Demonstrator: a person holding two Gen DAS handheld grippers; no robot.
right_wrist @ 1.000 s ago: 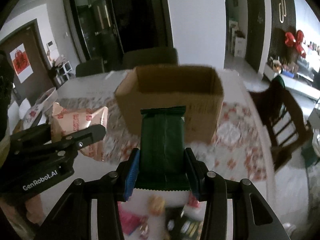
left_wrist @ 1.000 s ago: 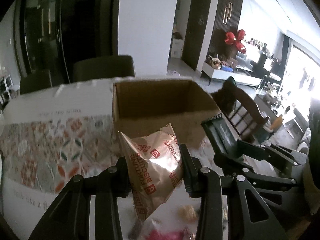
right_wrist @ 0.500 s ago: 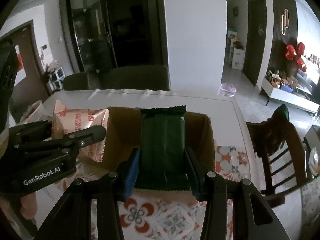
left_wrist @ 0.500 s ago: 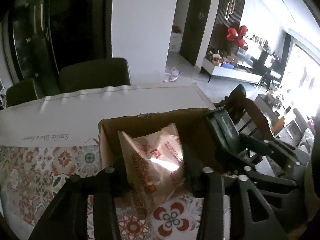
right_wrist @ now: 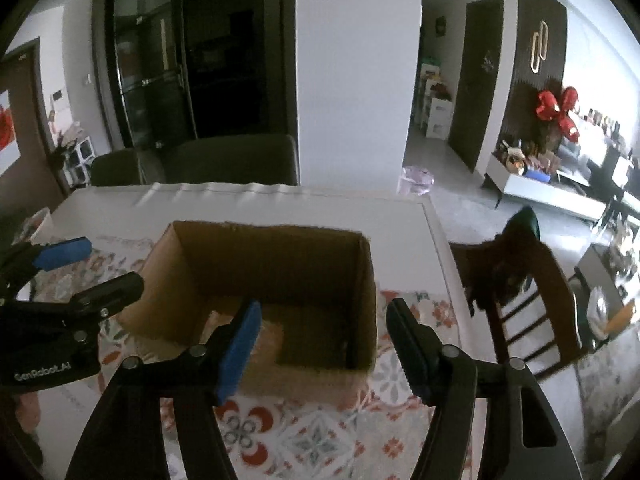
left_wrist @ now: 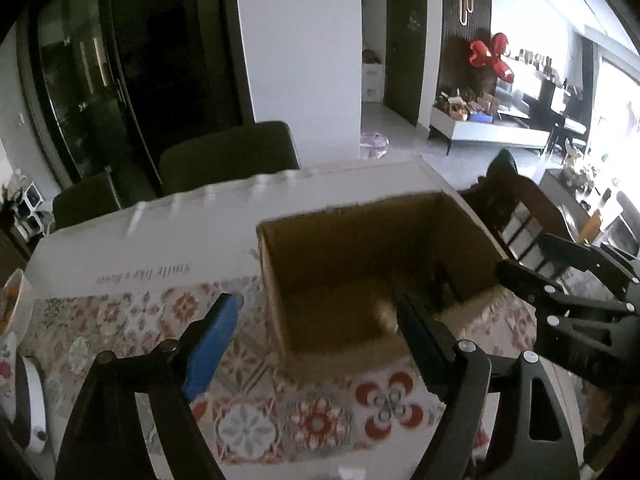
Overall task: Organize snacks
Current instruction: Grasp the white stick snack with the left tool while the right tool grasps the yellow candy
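Note:
An open cardboard box [left_wrist: 304,256] stands on the patterned tablecloth; it also shows in the right wrist view [right_wrist: 280,252]. My left gripper [left_wrist: 316,344] is open and empty, just above the box's near wall. My right gripper [right_wrist: 324,344] is open and empty over the box's near right corner; it appears in the left wrist view [left_wrist: 560,300] at the right. A tan biscuit packet [left_wrist: 386,312] lies on the box floor, also seen in the right wrist view [right_wrist: 268,336]. A dark packet [left_wrist: 442,286] stands against the box's right wall.
A wooden chair [right_wrist: 520,300] stands to the right of the table. Dark chairs [left_wrist: 228,156] stand at the far side. A white object [left_wrist: 32,412] and a bowl [left_wrist: 12,304] sit at the left table edge.
Both grippers opened and let go of their packets, which dropped into the box. The biscuit packet and the green packet are out of the jaws now.

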